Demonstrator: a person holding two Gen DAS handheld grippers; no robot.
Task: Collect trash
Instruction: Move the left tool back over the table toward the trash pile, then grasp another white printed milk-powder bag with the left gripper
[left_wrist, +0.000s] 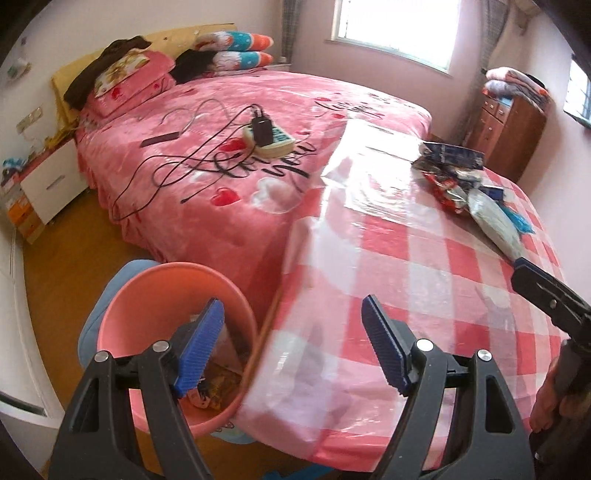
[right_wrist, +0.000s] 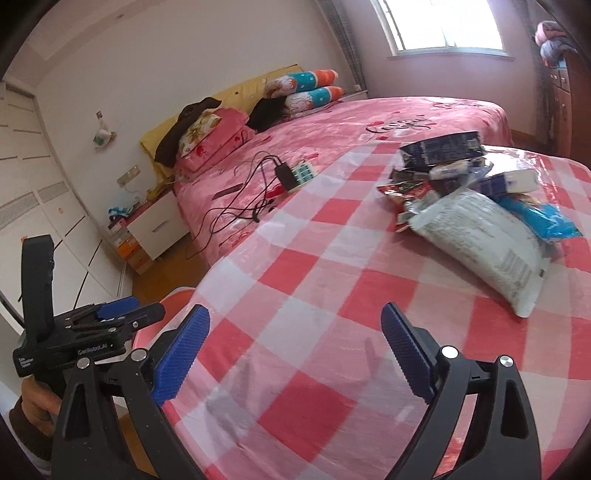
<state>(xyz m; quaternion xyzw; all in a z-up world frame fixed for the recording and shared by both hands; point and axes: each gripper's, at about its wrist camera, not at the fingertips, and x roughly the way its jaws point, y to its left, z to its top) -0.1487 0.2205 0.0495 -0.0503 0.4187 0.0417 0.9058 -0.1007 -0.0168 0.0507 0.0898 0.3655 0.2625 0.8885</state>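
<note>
Left tongs (left_wrist: 291, 343) hanging open, empty, above round pink plastic bin (left_wrist: 125, 295) beside checked-cloth bench (left_wrist: 406, 280). Right tongs (right_wrist: 295, 350) gaping wide, empty, facing heap of crumpled snack wrappers (right_wrist: 461, 184) at bench's far side. Best next grab, likely: big white packet (right_wrist: 480, 236), nearest; pinching near edge, lifting clear, avoiding dragging neighbours.

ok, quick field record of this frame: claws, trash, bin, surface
left claw: open, empty, above the table edge and bin
right claw: open, empty, over the tablecloth, pointed toward the pile
trash: pile of wrappers on the far right of the table, white packet nearest
bin: pink bucket on the floor beside the table, some wrappers already inside
surface: red-and-white checked tablecloth under clear plastic
background: bed with power strip and cables
</note>
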